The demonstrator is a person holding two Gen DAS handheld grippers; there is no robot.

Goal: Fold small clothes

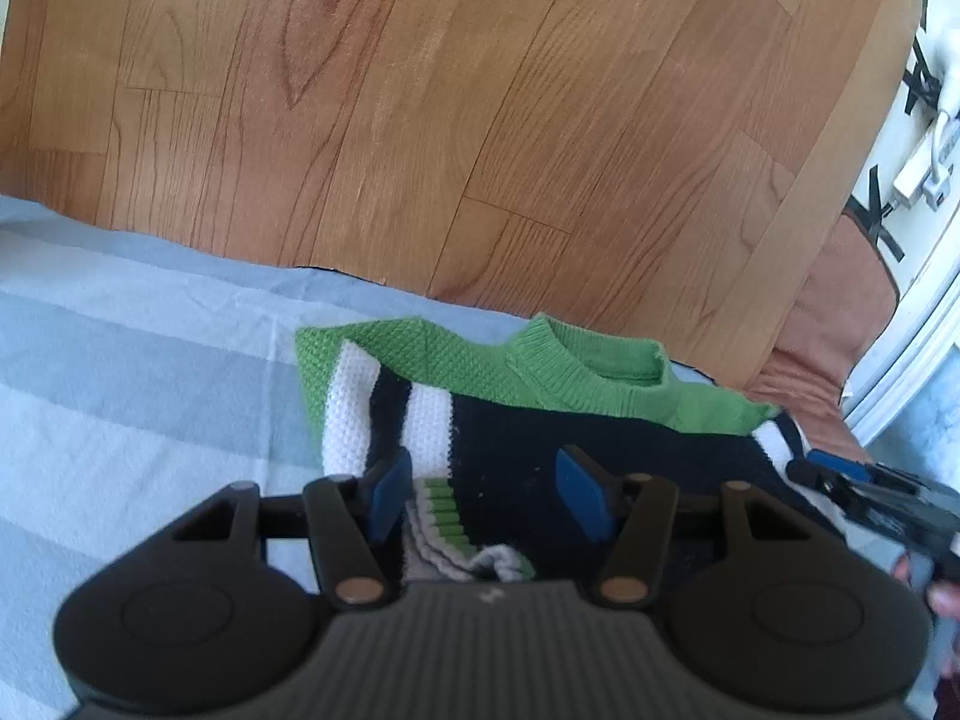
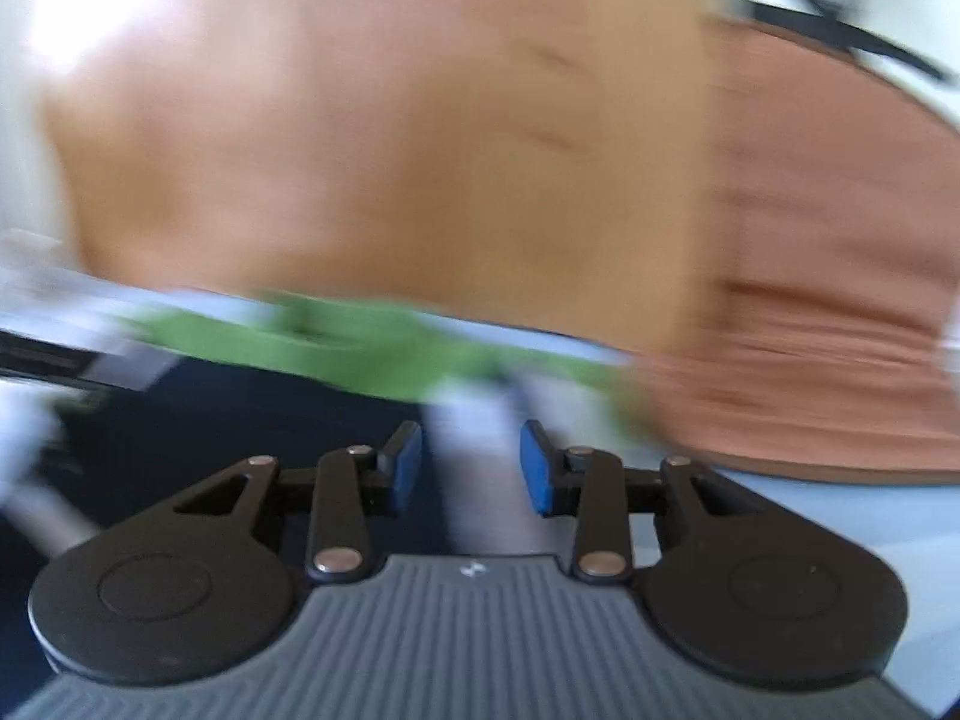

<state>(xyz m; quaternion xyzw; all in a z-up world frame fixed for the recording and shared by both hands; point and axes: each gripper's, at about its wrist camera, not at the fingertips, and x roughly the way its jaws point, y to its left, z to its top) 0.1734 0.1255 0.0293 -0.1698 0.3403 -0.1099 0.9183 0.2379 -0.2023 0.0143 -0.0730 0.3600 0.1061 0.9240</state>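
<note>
Left wrist view: a small knitted sweater [image 1: 540, 420] in navy, white and green lay on a pale blue striped cloth [image 1: 150, 360], close to the cloth's far edge, with wooden floor [image 1: 420, 120] beyond.
Sweater: a sleeve lay folded over the navy body, its striped cuff [image 1: 447, 516] just ahead of the camera body; the green collar faced the floor.
Left tool [image 1: 483, 495]: jaws stood partly apart above the sweater, the cuff lying between the blue pads; neither pad was seen pressing on the knit.
Right tool, seen from the left wrist [image 1: 840, 477]: at the sweater's right edge, by the white stripe; contact could not be told.
Right wrist view: heavily blurred.
Right tool [image 2: 471, 468]: jaws partly apart over a white-and-navy part of the sweater [image 2: 240, 420], with a gap at each pad.
Beyond: a brown mat [image 2: 828, 300] lay on the floor.
</note>
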